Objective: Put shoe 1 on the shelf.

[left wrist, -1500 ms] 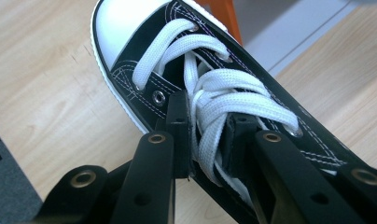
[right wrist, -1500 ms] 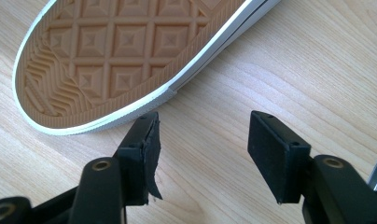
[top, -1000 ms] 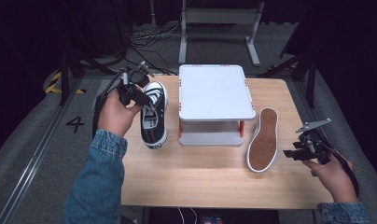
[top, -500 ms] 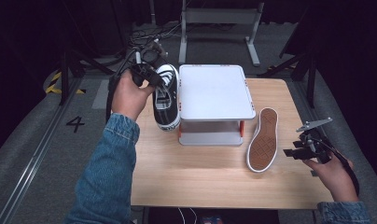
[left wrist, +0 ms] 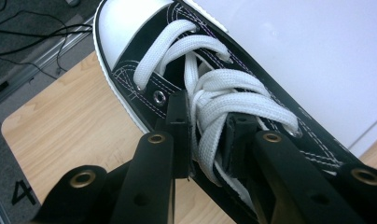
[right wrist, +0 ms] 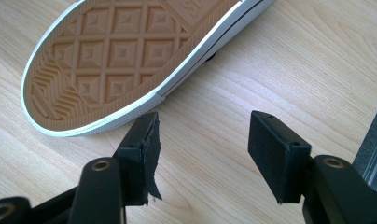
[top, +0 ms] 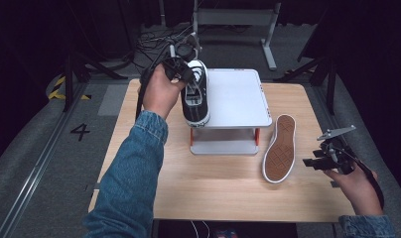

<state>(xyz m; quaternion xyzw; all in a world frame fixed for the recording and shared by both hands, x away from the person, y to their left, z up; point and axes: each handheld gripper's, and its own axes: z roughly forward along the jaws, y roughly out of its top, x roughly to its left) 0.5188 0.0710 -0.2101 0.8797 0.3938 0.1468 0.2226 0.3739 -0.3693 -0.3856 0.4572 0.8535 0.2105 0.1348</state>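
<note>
Table: a light wooden tabletop (top: 213,188) is seen bearing all items.
Shelf: a white two-tier rack with orange posts (top: 238,99) stands at the far middle of the table; its top deck is bare apart from the shoe at its left edge.
Carried shoe: a black canvas sneaker with white laces and white toe cap (top: 195,96) is held at the rack's left edge, partly over the top deck; whether the sole touches the deck cannot be told. Its long axis runs near to far, parallel with that edge.
Second shoe: a matching sneaker lying with its tan rubber sole showing (top: 279,148) rests on the table right of the rack, just ahead of the right gripper.
Left gripper: the left gripper (left wrist: 207,135) is pinched on the laces and tongue, jaws drawn close.
Right gripper: the right gripper (right wrist: 203,140) is spread and empty, low over the table.
Deciding relation: the deck lies to the right of the carried shoe, so a short sideways shift and lowering is judged necessary.
</note>
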